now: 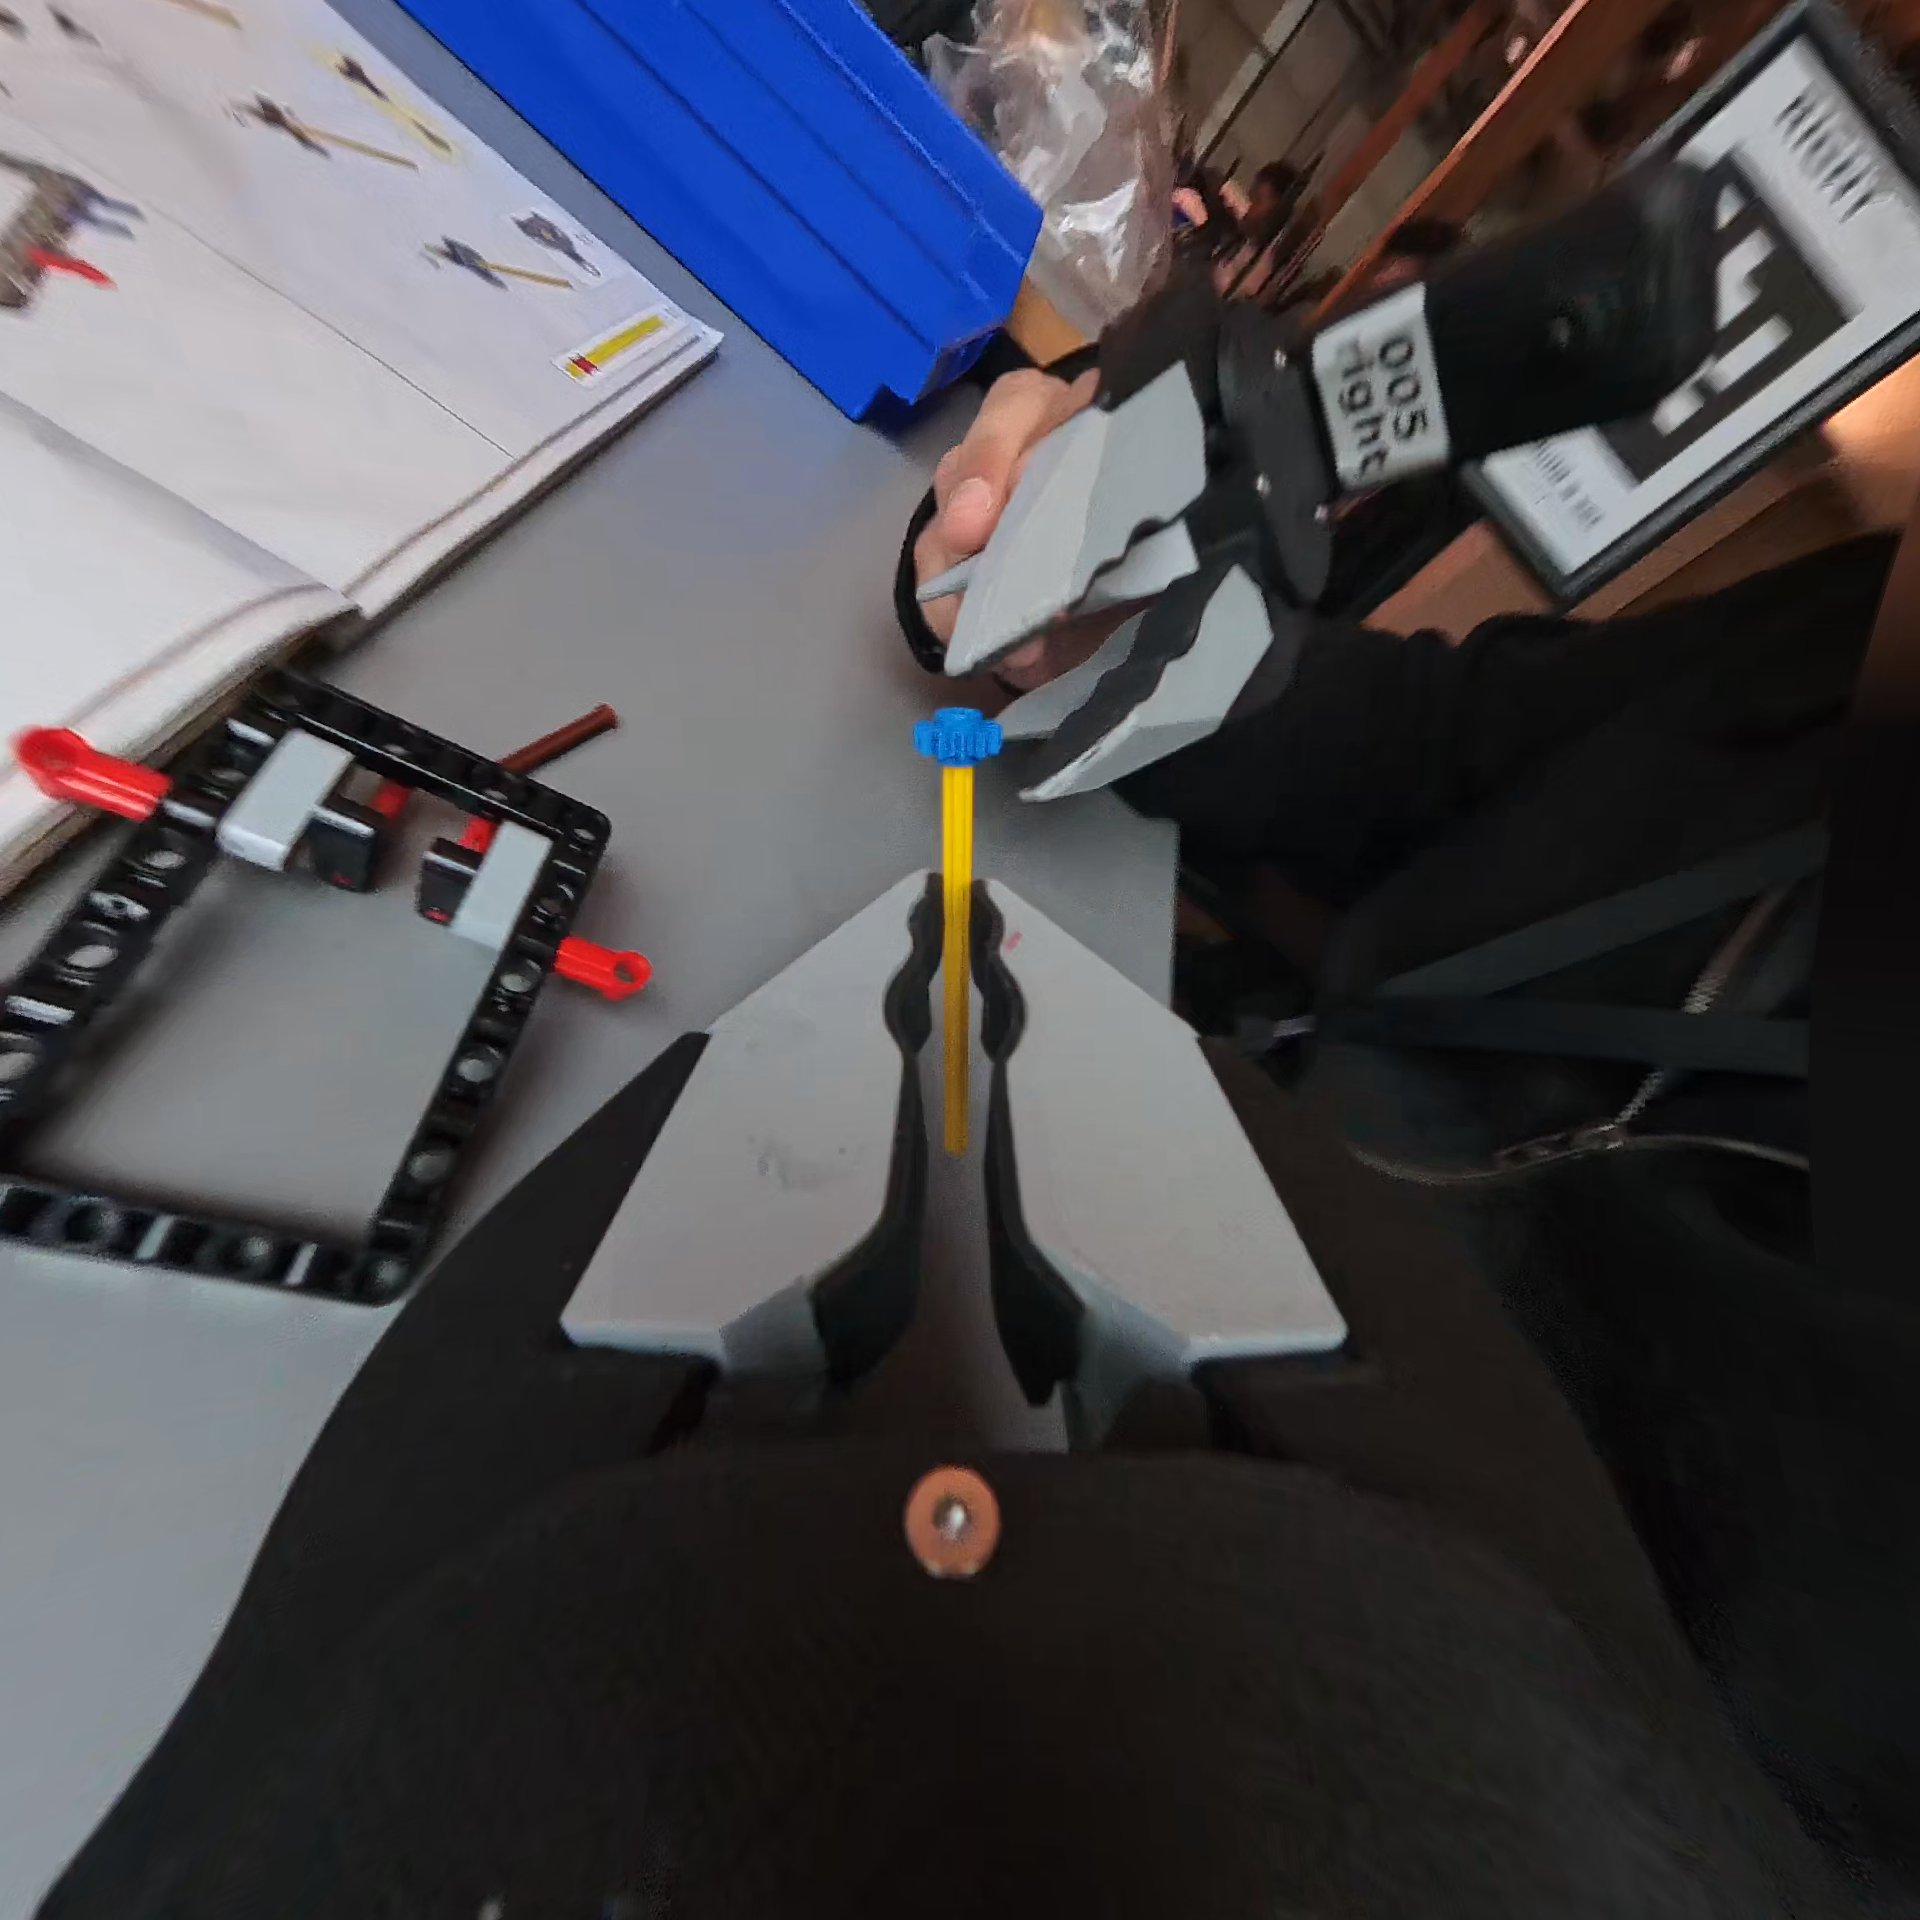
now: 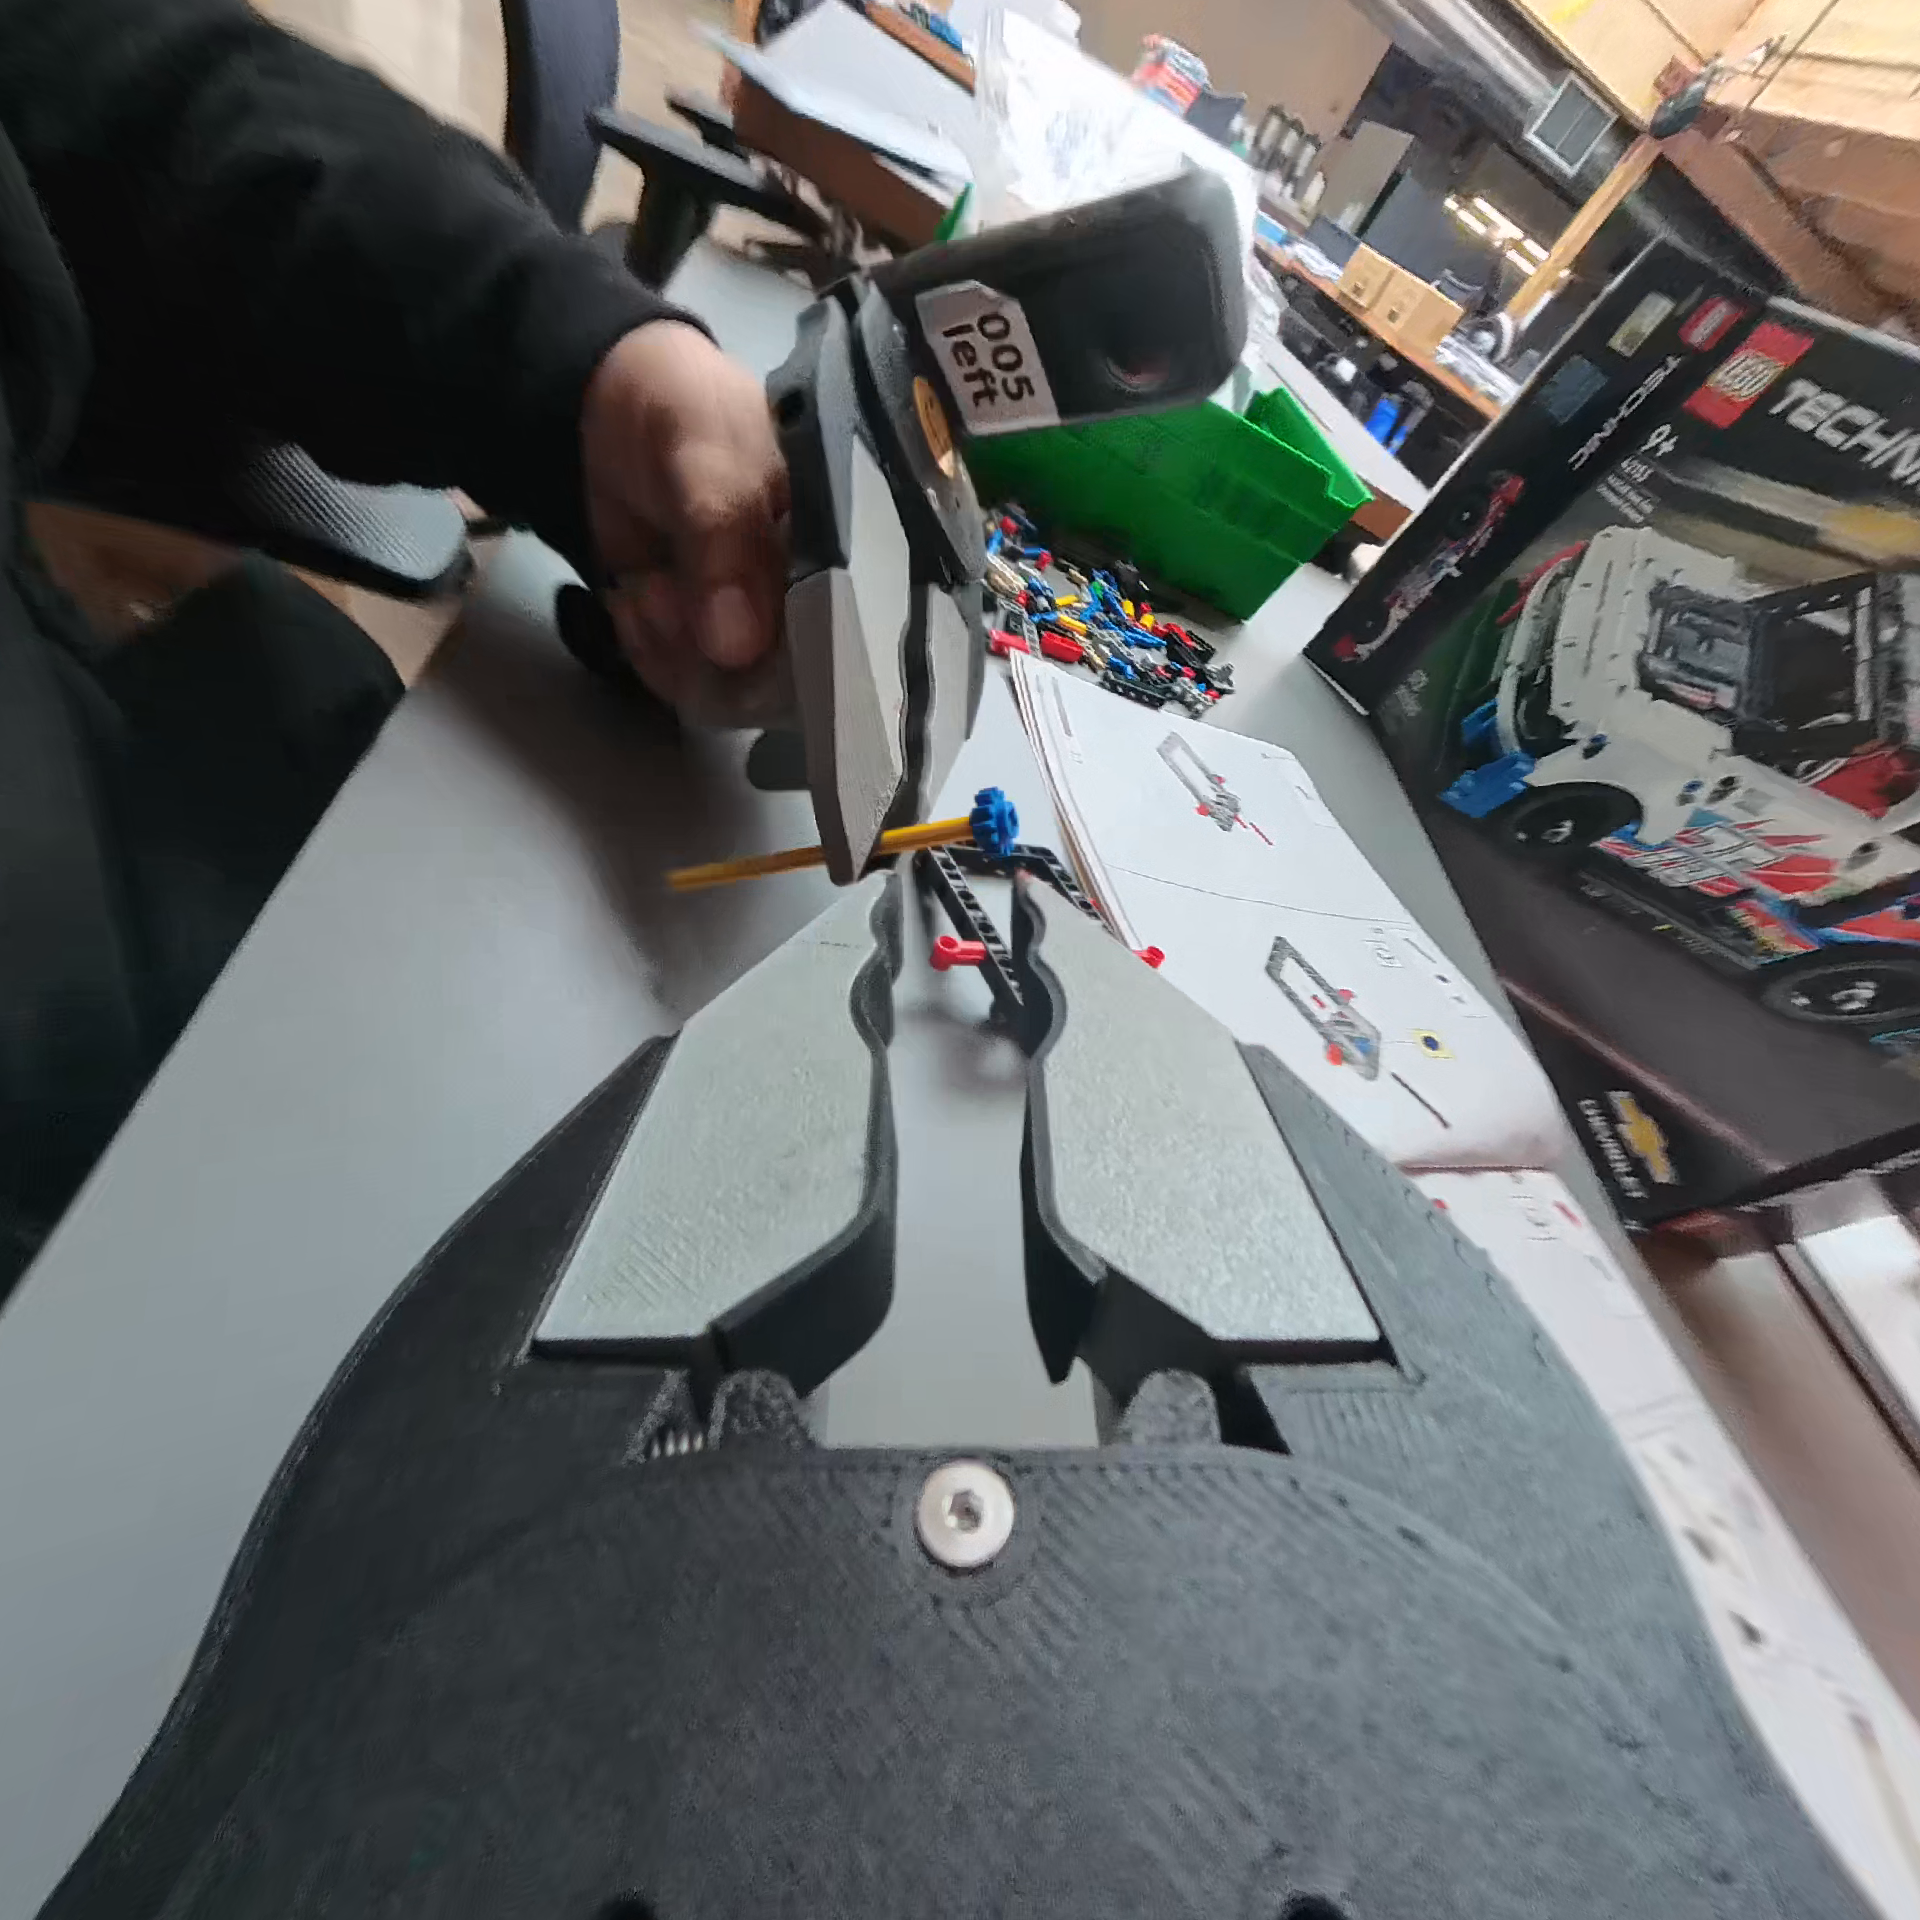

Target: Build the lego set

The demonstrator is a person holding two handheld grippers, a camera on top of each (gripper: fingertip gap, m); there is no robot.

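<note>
My left gripper is shut on a yellow axle, which sticks out forward past the fingertips. A small blue gear sits on the axle's far end. My right gripper comes in from the right, open and empty, with its fingertips right beside the gear. In the right wrist view the right gripper stands open just below the blue gear and yellow axle, which the left gripper holds. The black square frame with grey and red parts lies on the table; it also shows in the right wrist view.
An open instruction booklet lies beyond the frame, with a blue bin behind it. A brown axle lies by the frame. The right wrist view shows the set's box, a green bin and a pile of loose parts. Less than 4 cm separates the two grippers' tips.
</note>
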